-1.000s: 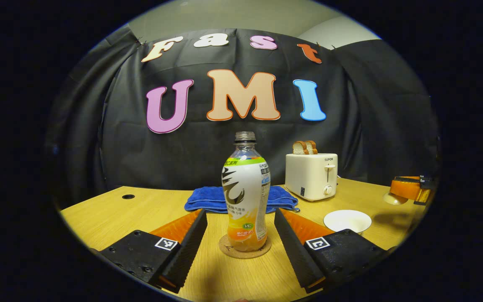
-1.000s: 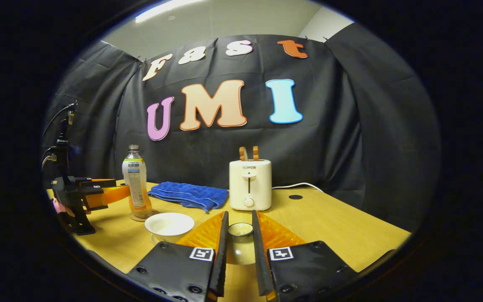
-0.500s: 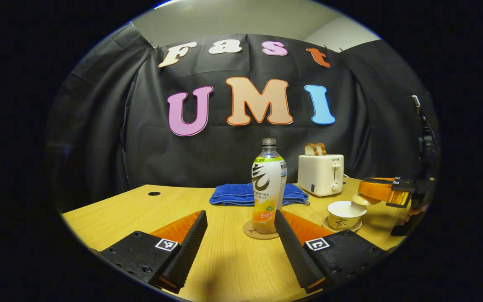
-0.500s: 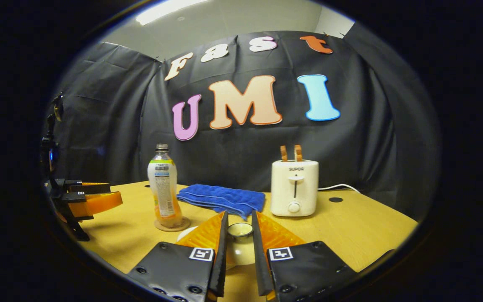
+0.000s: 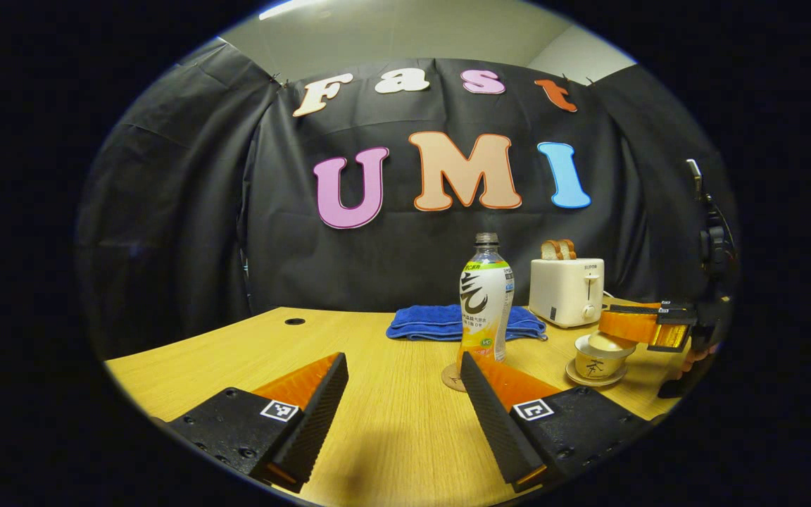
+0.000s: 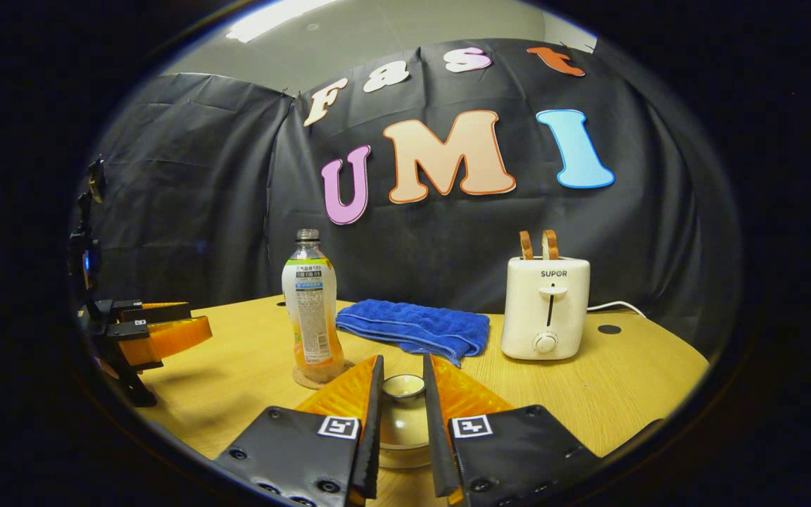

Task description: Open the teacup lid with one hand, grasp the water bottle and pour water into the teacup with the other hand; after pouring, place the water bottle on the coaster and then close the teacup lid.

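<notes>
The water bottle [image 5: 486,303] stands upright and uncapped on the round cork coaster [image 5: 452,379]. My left gripper [image 5: 403,366] is open, low over the table, with the bottle beyond its right finger and nothing between the fingers. My right gripper [image 6: 403,373] is shut on the knob of the pale teacup lid [image 6: 401,422]. In the left gripper view that right gripper [image 5: 648,327] holds the lid [image 5: 608,343] on top of the teacup [image 5: 597,362], which sits on a saucer. I cannot tell whether the lid rests fully on the rim. The bottle [image 6: 312,310] and the left gripper [image 6: 166,331] stand left of the lid.
A folded blue towel [image 5: 465,322] lies behind the bottle. A white toaster [image 5: 567,290] with two bread slices stands at the back right, its cord trailing on the wooden table [image 5: 250,352]. A person's hand [image 5: 694,359] holds the right gripper.
My left gripper has drawn back and left from the bottle, which stays on the coaster. My right gripper carried the lid over the teacup and lowered it onto the cup.
</notes>
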Demonstrator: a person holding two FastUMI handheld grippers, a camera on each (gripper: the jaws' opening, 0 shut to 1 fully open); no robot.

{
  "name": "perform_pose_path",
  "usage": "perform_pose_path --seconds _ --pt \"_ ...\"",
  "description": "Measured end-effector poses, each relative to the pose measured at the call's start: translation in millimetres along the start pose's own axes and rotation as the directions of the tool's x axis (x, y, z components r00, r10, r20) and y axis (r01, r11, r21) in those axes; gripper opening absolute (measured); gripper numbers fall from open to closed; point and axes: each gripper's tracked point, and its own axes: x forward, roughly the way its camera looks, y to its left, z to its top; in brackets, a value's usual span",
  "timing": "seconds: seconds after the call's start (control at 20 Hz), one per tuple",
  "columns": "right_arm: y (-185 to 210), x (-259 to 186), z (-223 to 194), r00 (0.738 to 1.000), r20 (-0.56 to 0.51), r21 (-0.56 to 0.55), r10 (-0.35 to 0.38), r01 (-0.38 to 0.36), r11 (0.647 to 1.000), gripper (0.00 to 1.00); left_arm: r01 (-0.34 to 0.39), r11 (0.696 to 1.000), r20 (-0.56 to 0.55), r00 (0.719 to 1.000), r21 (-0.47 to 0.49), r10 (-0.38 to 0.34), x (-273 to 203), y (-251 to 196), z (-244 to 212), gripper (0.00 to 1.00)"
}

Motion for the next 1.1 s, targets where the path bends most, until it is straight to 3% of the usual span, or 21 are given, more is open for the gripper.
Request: perform_pose_path --seconds 0.2,0.55,0.6,0.9,1.1 --pt "2.5 7.4 -8.8 0.998 -0.065 -0.01 0.007 -0.008 1.0 0.34 0.002 1.0 -0.001 1.0 0.0 -0.002 -0.1 -0.4 -0.2 0.94" --pt "-1.0 7.8 -9.2 0.997 -0.072 -0.008 -0.01 0.009 1.0 0.36 0.006 1.0 -0.001 1.0 -0.001 -0.006 -0.2 -0.8 0.7 0.94" --pt "-1.6 7.9 -11.1 0.997 -0.074 -0.007 -0.013 0.013 1.0 0.41 0.006 1.0 -0.001 1.0 -0.001 -0.006 -0.1 -0.5 1.2 0.94" --pt "-6.0 -4.6 -4.3 0.999 -0.033 0.0 -0.042 0.042 0.999 0.99 0.002 1.0 -0.001 1.0 -0.001 -0.002 -0.5 -0.3 1.3 0.94" --pt "-9.7 -25.5 2.3 0.998 0.019 0.004 -0.061 0.061 0.998 0.98 -0.002 1.0 -0.001 1.0 0.0 0.002 0.0 -0.5 1.9 0.94"
